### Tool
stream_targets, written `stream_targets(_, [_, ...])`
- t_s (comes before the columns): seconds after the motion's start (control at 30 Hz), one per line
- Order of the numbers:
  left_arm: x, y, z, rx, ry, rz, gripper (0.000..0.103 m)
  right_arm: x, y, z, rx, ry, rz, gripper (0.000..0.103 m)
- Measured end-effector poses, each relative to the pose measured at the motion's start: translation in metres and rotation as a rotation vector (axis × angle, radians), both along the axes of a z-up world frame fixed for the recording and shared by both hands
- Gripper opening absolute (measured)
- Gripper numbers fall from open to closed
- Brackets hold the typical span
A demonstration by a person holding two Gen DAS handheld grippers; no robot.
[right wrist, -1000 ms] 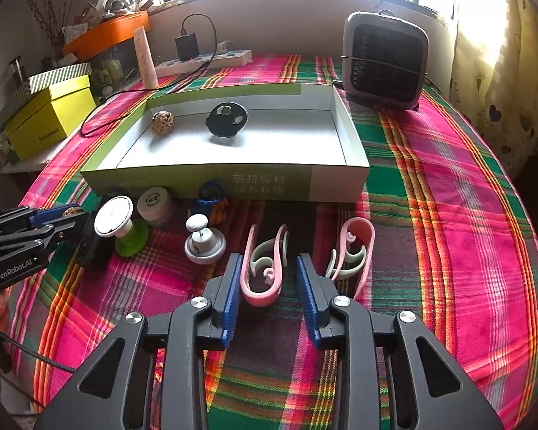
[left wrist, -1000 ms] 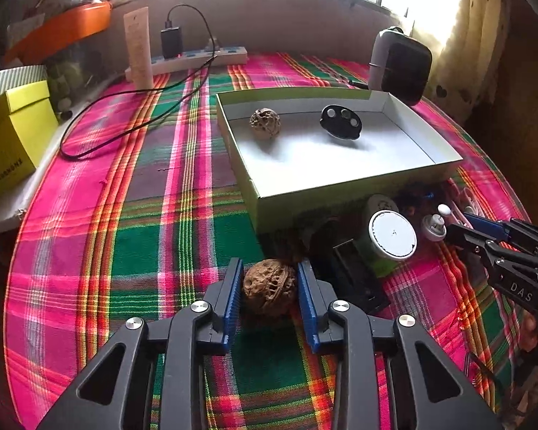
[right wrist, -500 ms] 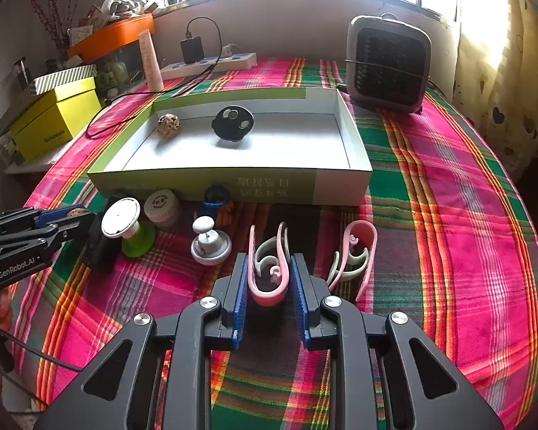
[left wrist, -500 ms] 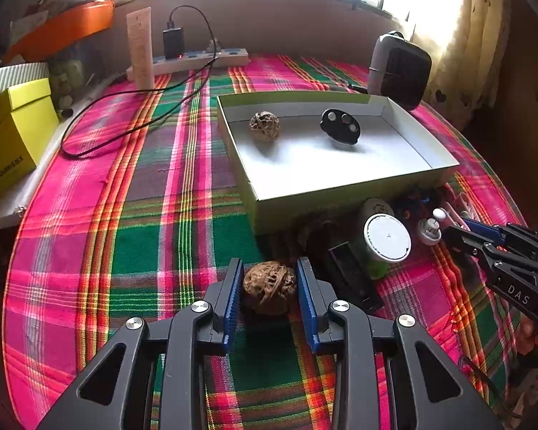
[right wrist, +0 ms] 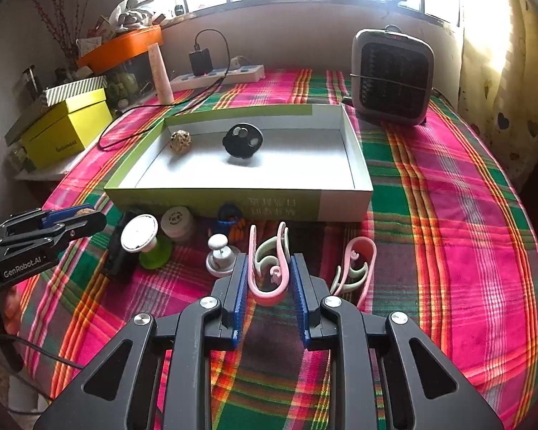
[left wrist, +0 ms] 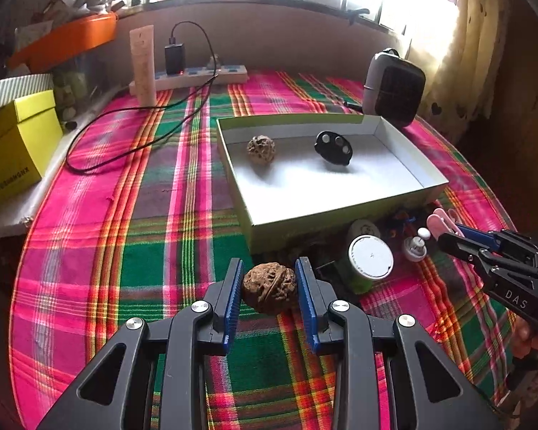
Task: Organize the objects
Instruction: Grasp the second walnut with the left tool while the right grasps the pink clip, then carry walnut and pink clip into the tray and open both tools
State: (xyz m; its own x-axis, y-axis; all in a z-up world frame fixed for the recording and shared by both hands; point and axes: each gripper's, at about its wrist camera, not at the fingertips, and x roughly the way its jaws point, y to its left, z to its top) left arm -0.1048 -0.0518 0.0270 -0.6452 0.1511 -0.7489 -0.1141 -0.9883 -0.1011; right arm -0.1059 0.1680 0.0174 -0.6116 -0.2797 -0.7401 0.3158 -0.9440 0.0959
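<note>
My left gripper (left wrist: 269,264) is shut on a brown walnut (left wrist: 269,286), held just above the plaid cloth in front of the box's near-left corner. My right gripper (right wrist: 269,258) is shut on a pink and pale-green clip (right wrist: 265,295), which stands upright between the blue pads. The open green-and-white box (right wrist: 211,202) lies ahead of both grippers. In it lie a second walnut (right wrist: 180,141) and a black disc with holes (right wrist: 242,141). In the left wrist view the right gripper (left wrist: 448,236) comes in from the right with the clip (left wrist: 439,216).
Before the box's front wall lie a second pink clip (right wrist: 358,268), a white knob (right wrist: 220,254), a white-topped green piece (right wrist: 141,234), a round cap (right wrist: 177,220) and a small blue and orange item (right wrist: 231,220). Behind stand a heater (right wrist: 392,75), a power strip (right wrist: 215,75) and a yellow box (right wrist: 68,129).
The right jaws have narrowed onto the pink clip, and it now stands upright between them. The left gripper keeps the walnut and has barely moved.
</note>
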Motion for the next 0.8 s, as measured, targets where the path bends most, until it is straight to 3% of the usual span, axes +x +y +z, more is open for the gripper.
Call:
stream_targets(0.43, [-0.021, 0.015, 0.022, 0.012, 0.042, -0.028, 0.028, -0.016, -0.001, 0.023, -0.023, 0.038, 0.019, 0.024])
stream_targets(0.8, [-0.06, 0.036, 0.024, 0.016, 0.025, -0.061, 0.028, -0.052, -0.003, 0.028, -0.023, 0.032, 0.037, 0.024])
